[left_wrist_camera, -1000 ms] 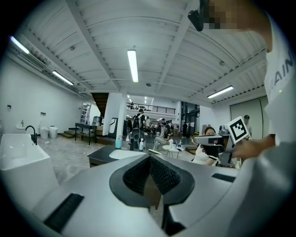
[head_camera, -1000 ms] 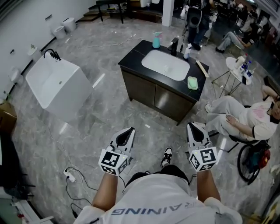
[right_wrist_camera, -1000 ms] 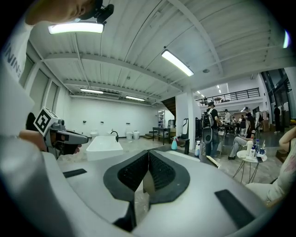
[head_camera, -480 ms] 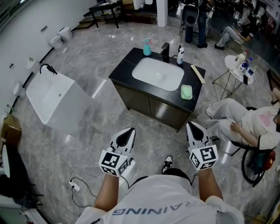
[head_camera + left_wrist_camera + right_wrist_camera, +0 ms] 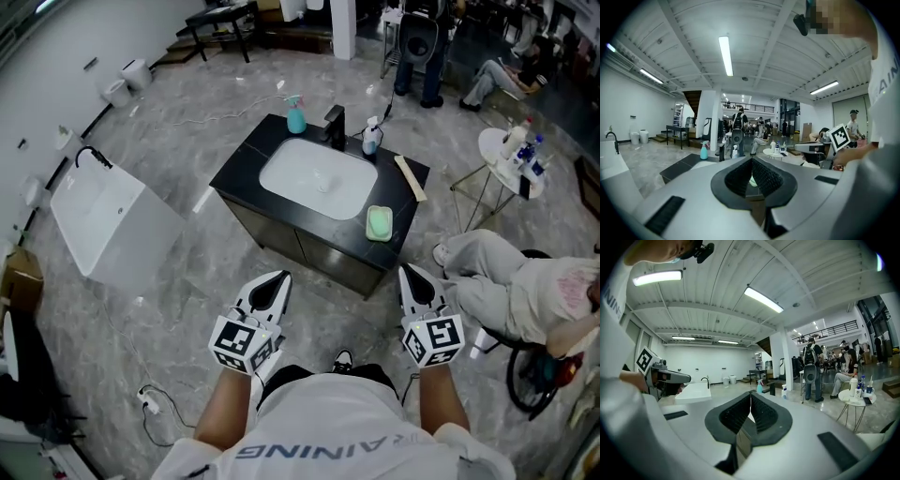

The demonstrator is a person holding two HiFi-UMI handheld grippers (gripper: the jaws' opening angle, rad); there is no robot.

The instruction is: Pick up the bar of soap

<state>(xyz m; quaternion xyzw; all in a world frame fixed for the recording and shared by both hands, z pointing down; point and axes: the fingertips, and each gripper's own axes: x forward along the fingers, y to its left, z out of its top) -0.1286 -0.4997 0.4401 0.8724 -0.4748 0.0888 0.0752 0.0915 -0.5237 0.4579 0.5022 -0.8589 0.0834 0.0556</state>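
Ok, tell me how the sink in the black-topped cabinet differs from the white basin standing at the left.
The cabinet sink is a rounded bowl sunk into a black counter; the white basin is a boxy freestanding block. The cabinet sink has a spray bottle and the green soap beside it; the white basin has neither. Both bowls are white.

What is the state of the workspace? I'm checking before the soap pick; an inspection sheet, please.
Surface: black vanity top with white sink.
Job's things: green soap bar at the top's right end, untouched.
Clutter: teal spray bottle, small white bottle, wooden stick.
Grippers: left gripper and right gripper shut, empty, short of the vanity.
Cables: cable with white plug on the floor.
Surroundings: freestanding white basin, seated person.
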